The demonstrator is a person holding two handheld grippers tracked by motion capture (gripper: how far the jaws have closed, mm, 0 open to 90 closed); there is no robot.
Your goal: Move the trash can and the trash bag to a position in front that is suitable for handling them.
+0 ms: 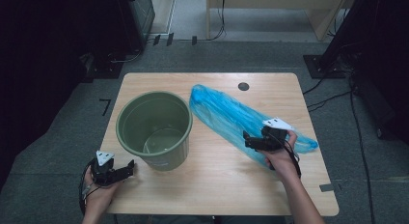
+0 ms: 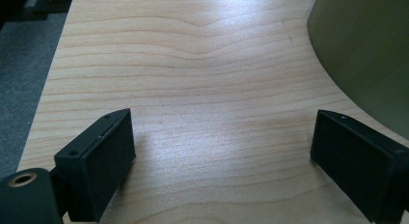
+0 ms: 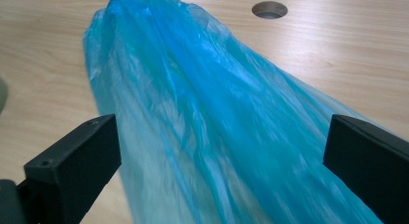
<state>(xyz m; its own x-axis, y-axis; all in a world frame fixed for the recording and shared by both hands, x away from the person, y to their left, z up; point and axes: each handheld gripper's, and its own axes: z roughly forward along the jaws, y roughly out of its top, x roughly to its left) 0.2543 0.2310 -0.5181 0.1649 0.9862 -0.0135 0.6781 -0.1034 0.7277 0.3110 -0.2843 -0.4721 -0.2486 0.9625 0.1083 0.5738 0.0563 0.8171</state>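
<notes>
Bag [image 1: 236, 120], blue and thin, lies flat across the right half of the table [image 1: 217, 185], running from near the far edge beside the bin down toward the near right corner. That is the thing I am working on.

Going from the left: my left gripper [image 1: 115, 172] rests at the near left corner, jaws spread wide with only bare wood between them. I judge it waits there so it can steady the bin [image 1: 154, 130] or take a share of the plastic once an edge comes its way. The bin stands upright just beside it, mouth up and nothing inside that I can see, a likely home for the bag as a liner.

Further right, my right gripper [image 1: 255, 141] hangs over the bag's near end, jaws as wide as they go. In the right gripper view the film passes between them but the pads do not press on it, so nothing is held.

Hard to read: where the bag's mouth is, since the folds are crumpled and partly blurred. Its near end is covered by my right hand [image 1: 282, 159] in the high view. In the left gripper view the bin is cut off at the picture's right edge.
</notes>
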